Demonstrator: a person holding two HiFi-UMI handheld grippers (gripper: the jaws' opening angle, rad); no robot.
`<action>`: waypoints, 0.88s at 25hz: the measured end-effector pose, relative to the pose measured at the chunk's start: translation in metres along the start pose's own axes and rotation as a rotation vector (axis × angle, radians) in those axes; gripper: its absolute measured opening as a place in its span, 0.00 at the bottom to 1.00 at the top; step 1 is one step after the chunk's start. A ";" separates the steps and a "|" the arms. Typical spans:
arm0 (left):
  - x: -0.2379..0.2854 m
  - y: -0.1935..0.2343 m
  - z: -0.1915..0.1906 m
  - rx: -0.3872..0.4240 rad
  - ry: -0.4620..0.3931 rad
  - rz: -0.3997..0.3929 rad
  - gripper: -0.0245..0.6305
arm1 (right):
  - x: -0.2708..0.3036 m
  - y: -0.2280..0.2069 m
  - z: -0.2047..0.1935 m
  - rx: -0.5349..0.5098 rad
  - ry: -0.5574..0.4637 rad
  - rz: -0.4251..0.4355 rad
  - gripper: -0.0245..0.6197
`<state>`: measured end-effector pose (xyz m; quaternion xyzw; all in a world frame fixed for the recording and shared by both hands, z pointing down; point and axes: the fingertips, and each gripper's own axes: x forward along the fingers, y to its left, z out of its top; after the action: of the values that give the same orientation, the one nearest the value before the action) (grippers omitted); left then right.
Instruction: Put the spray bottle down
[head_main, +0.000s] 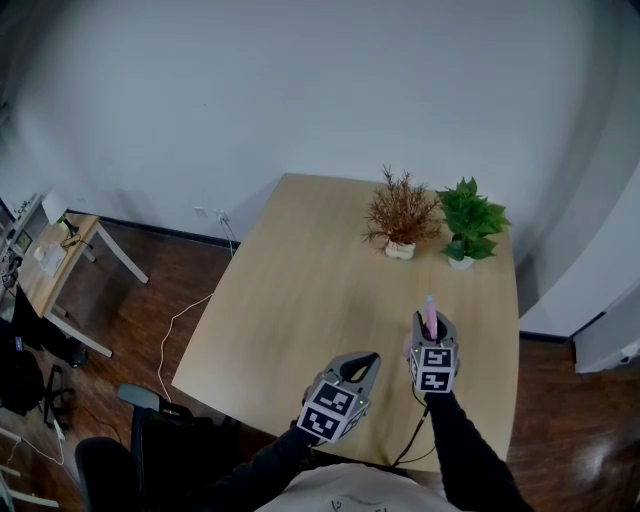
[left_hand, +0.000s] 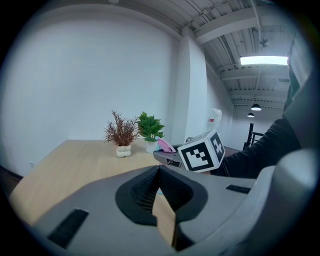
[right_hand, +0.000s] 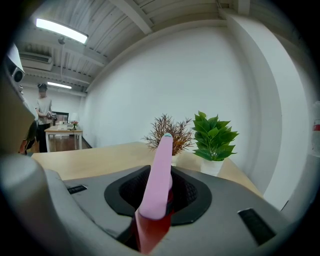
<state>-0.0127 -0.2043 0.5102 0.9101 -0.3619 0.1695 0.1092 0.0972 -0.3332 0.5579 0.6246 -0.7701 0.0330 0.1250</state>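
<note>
The spray bottle (head_main: 431, 313) has a pink head over a red lower part. My right gripper (head_main: 431, 328) is shut on it above the near right part of the wooden table (head_main: 300, 300). In the right gripper view the bottle (right_hand: 159, 175) stands up between the black pads, its tip pointing toward the plants. My left gripper (head_main: 367, 362) hovers just left of it near the table's front edge, shut with nothing in it. In the left gripper view the pink bottle (left_hand: 164, 145) shows beside the right gripper's marker cube (left_hand: 202, 152); the bottle's lower body is hidden.
A dried brown plant (head_main: 401, 215) and a green plant (head_main: 468, 222), each in a small white pot, stand at the table's far right. A black chair (head_main: 150, 420) and a cable lie on the floor to the left, beyond them a small desk (head_main: 55, 260).
</note>
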 end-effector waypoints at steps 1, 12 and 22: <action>0.000 0.000 0.000 0.001 -0.001 0.000 0.02 | 0.000 0.000 -0.001 -0.003 -0.001 -0.004 0.17; -0.005 -0.004 0.000 0.007 -0.007 -0.001 0.02 | -0.007 0.006 -0.004 -0.019 -0.022 0.016 0.22; -0.011 -0.010 0.000 0.008 -0.014 0.000 0.02 | -0.025 0.002 0.000 0.002 -0.040 0.029 0.36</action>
<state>-0.0135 -0.1902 0.5055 0.9118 -0.3618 0.1644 0.1030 0.1003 -0.3094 0.5525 0.6141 -0.7814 0.0229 0.1086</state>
